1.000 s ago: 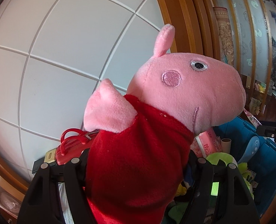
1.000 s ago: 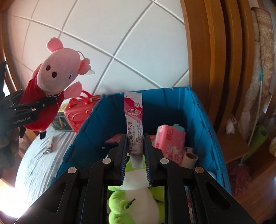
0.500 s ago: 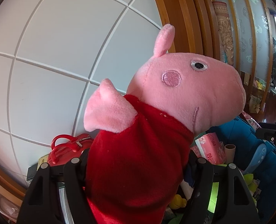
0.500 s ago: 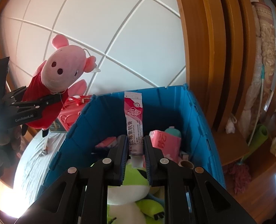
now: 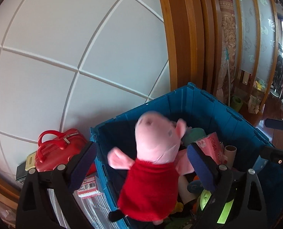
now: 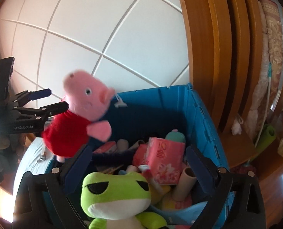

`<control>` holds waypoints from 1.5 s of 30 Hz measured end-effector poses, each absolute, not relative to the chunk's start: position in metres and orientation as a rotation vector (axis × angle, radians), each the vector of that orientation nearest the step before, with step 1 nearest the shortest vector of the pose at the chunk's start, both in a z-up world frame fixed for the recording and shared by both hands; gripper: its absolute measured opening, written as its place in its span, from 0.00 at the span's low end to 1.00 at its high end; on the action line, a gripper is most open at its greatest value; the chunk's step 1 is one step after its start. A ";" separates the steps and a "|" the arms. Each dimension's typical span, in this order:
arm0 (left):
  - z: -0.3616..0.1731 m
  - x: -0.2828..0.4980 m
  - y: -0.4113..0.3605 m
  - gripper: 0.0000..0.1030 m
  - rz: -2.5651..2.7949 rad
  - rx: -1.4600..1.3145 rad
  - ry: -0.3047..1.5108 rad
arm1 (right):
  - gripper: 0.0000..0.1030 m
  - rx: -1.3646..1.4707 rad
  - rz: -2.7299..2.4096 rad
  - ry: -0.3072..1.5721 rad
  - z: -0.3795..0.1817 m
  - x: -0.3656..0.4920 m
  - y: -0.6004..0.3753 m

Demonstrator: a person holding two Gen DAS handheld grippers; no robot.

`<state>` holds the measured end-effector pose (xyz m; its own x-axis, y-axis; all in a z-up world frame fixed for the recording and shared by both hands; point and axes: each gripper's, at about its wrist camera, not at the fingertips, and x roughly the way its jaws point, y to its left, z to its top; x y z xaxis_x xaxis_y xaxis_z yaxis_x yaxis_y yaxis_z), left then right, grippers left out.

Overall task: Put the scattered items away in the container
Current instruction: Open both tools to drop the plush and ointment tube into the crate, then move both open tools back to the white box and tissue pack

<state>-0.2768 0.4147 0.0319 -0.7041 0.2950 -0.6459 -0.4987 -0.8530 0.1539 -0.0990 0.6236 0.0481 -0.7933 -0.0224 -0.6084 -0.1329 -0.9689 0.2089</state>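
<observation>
A pink pig plush in a red dress (image 5: 151, 173) is in mid-air, blurred, over the left rim of the blue crate (image 5: 204, 106). My left gripper (image 5: 141, 164) is open, its jaws wide on either side of the plush and not touching it. In the right wrist view the plush (image 6: 78, 118) hangs just right of the open left gripper (image 6: 49, 99), over the blue crate (image 6: 198, 114). My right gripper (image 6: 139, 166) is open and empty above the crate. The crate holds a green frog plush (image 6: 114, 196), a pink tissue pack (image 6: 164, 158) and a cardboard tube (image 6: 183, 185).
A red handbag (image 5: 59, 148) and a small red-and-white packet (image 5: 87, 187) lie left of the crate on a pale surface. A white panelled wall (image 5: 65, 38) is behind. Wooden frame posts (image 5: 189, 38) stand to the right, with a wooden floor beyond.
My left gripper has opened and let go of the pig plush, which now drops toward the crate. My right gripper has opened and the red-and-white tube it held is gone from its jaws.
</observation>
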 end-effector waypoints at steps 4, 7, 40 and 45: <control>0.030 -0.270 0.396 0.93 2.527 -0.882 0.445 | 0.97 -1.012 2.911 0.393 0.049 -0.097 0.621; 0.025 -0.263 0.384 0.93 2.553 -0.901 0.435 | 0.97 -1.006 2.932 0.378 0.055 -0.094 0.613; -0.004 -0.170 0.134 0.93 2.777 -1.054 0.255 | 1.00 -1.081 3.093 0.058 0.085 -0.095 0.396; -0.029 -0.165 0.068 0.93 2.796 -1.151 0.228 | 1.00 -1.141 3.101 0.030 0.073 -0.111 0.341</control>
